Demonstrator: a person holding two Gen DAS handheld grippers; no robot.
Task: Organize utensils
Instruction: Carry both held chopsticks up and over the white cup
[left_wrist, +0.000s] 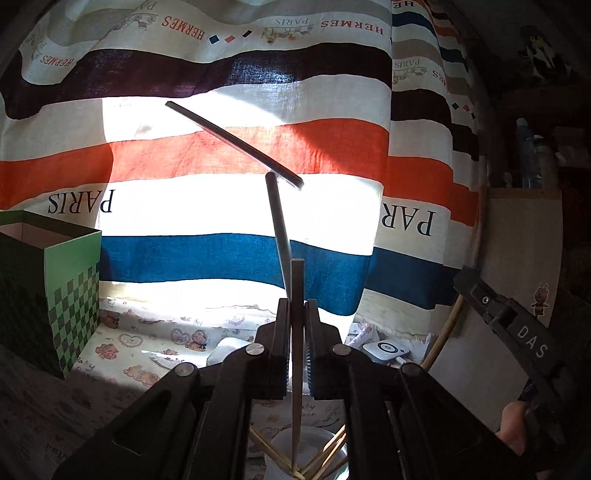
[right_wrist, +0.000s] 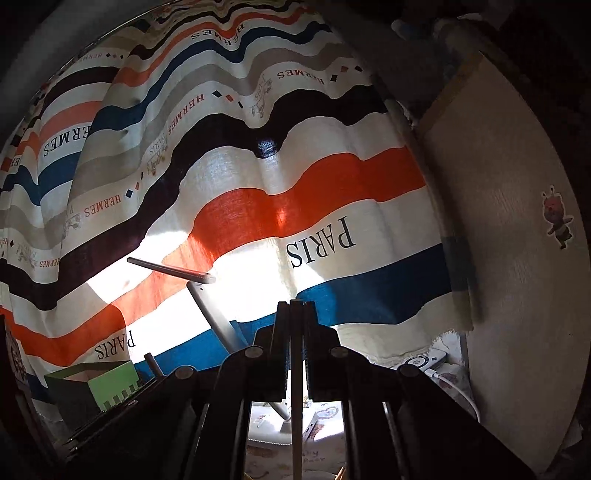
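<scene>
My left gripper (left_wrist: 297, 303) is shut on a wooden chopstick (left_wrist: 296, 354) that stands upright between its pads, top end above the fingertips. The stick's lower end reaches into a translucent cup (left_wrist: 280, 448) holding several more chopsticks, seen under the gripper. My right gripper (right_wrist: 296, 305) is shut on another pale chopstick (right_wrist: 296, 398), also upright, its tip level with the fingertips. In the left wrist view the right gripper's black body (left_wrist: 517, 328) shows at the right edge, held by a hand. A green checked box (left_wrist: 55, 288) (right_wrist: 107, 384), open on top, stands at the left.
A striped curtain (left_wrist: 236, 206) hangs close behind the work area, brightly backlit. A slim desk lamp (left_wrist: 236, 144) (right_wrist: 173, 271) rises in the middle on a tilted arm. A white device with a cable (left_wrist: 386, 349) lies on the cartoon-print cloth (left_wrist: 147, 343). A pale board (right_wrist: 517, 258) stands at the right.
</scene>
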